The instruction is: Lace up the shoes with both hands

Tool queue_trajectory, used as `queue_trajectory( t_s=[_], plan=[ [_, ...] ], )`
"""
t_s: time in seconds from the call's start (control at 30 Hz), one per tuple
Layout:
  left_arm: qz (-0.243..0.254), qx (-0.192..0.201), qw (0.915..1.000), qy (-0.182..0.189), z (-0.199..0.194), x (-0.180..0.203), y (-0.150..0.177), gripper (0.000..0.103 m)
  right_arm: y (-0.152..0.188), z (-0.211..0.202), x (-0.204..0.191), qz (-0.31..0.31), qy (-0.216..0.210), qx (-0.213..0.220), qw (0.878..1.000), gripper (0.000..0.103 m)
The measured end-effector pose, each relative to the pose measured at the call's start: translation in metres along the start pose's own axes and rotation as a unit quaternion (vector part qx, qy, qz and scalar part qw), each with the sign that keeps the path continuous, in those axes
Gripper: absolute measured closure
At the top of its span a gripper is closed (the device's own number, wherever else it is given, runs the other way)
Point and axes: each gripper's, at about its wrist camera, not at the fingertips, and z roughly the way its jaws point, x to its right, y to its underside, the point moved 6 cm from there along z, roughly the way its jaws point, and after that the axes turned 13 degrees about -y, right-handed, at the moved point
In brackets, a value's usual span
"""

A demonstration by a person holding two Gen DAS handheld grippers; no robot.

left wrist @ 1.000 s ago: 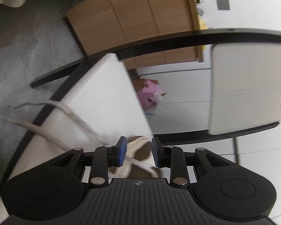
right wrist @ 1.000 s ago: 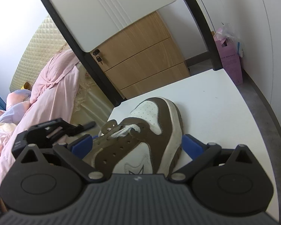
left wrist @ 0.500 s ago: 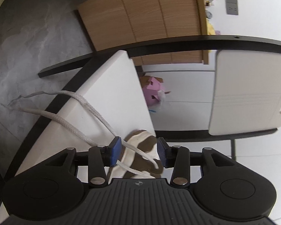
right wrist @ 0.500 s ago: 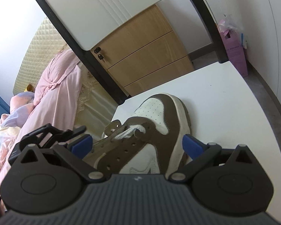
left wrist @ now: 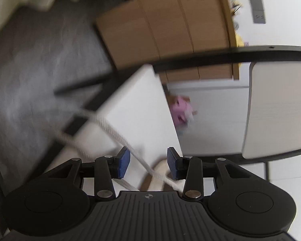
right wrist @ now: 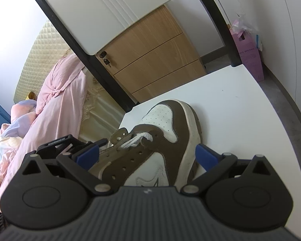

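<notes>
Left jaws: we are holding the left gripper (left wrist: 148,165) with its jaws partly apart, and they have just been closing a little. The lace (left wrist: 114,133) is running between them, but the pads are not pressing it.
Right jaws: our right gripper (right wrist: 147,155) is spread wide around the shoe (right wrist: 160,138), one pad at each side. We are judging that it is steadying the shoe, not squeezing hard.
Lace: it is looking soft, thin and floppy, so it is likely sliding away easily. We are thinking the stiff tip is the best spot to pinch.
Shoe: it is sitting on the white counter (right wrist: 240,120), toe pointing away. It looks light, with a firm sole for holding.
</notes>
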Motion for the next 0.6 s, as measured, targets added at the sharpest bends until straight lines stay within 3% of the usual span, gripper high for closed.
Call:
queue_trajectory(
  t_s=[0.1,0.17,0.23,0.33,0.47,0.53,0.6],
  plan=[
    [0.01,0.025,0.9996,-0.002,-0.003,0.003,-0.005,0.092,0.0,-0.001,-0.002,-0.002,-0.002,0.003,1.0,0.001],
    [0.022,0.034,0.9992,0.002,-0.007,0.006,-0.004,0.1,0.0,-0.002,-0.003,-0.002,-0.003,0.004,1.0,0.001],
    [0.044,0.032,0.9981,0.029,-0.012,0.017,0.0,0.1,-0.001,-0.003,-0.004,-0.006,-0.002,0.009,1.0,0.001],
    [0.117,0.034,0.9905,0.064,-0.021,0.042,0.012,0.1,-0.008,-0.01,-0.006,-0.006,0.0,0.023,1.0,0.001],
    [0.192,-0.011,0.9709,0.143,-0.029,0.072,0.042,0.1,-0.03,-0.031,-0.016,-0.018,-0.01,0.064,0.998,0.001],
    [0.245,-0.024,0.9567,0.156,-0.033,0.085,0.06,0.1,-0.04,-0.041,-0.02,-0.013,-0.016,0.08,0.997,0.001],
    [0.267,-0.042,0.949,0.162,-0.035,0.088,0.075,0.1,-0.049,-0.046,-0.022,0.004,-0.035,0.084,0.996,0.001]
  ],
)
